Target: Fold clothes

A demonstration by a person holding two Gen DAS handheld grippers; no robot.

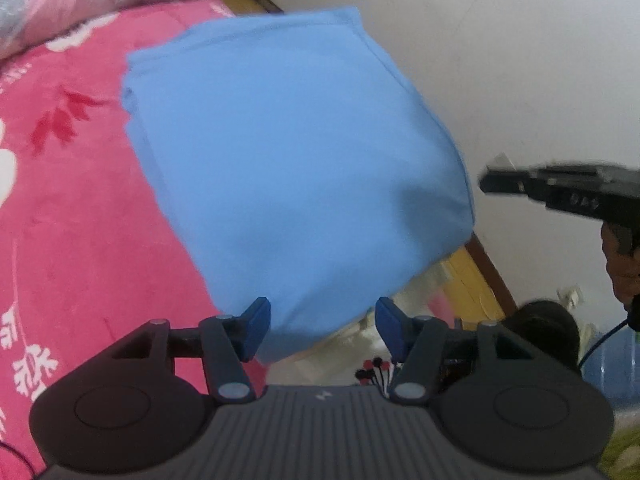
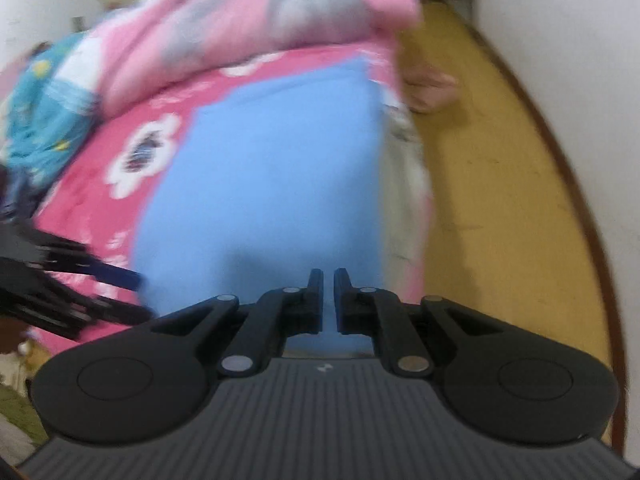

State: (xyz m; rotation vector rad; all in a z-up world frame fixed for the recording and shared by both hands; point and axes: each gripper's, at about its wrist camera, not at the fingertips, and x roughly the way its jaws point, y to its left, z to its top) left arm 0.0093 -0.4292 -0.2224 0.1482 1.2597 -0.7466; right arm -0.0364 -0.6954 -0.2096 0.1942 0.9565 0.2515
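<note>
A folded blue garment lies on the pink floral blanket. Over its near edge the left gripper gapes wide; the right gripper is nearly closed, empty.

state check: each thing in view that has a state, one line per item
blue garment: folded into a compact block, lying on the bed, one end hanging past the bed edge
left tongs: open, empty, near end of the garment between the fingers, not gripped
right tongs: nearly closed, narrow gap, nothing visibly gripped; frame blurred
pink floral blanket: spread flat under the garment
pink and grey quilt: bunched at the far end
</note>
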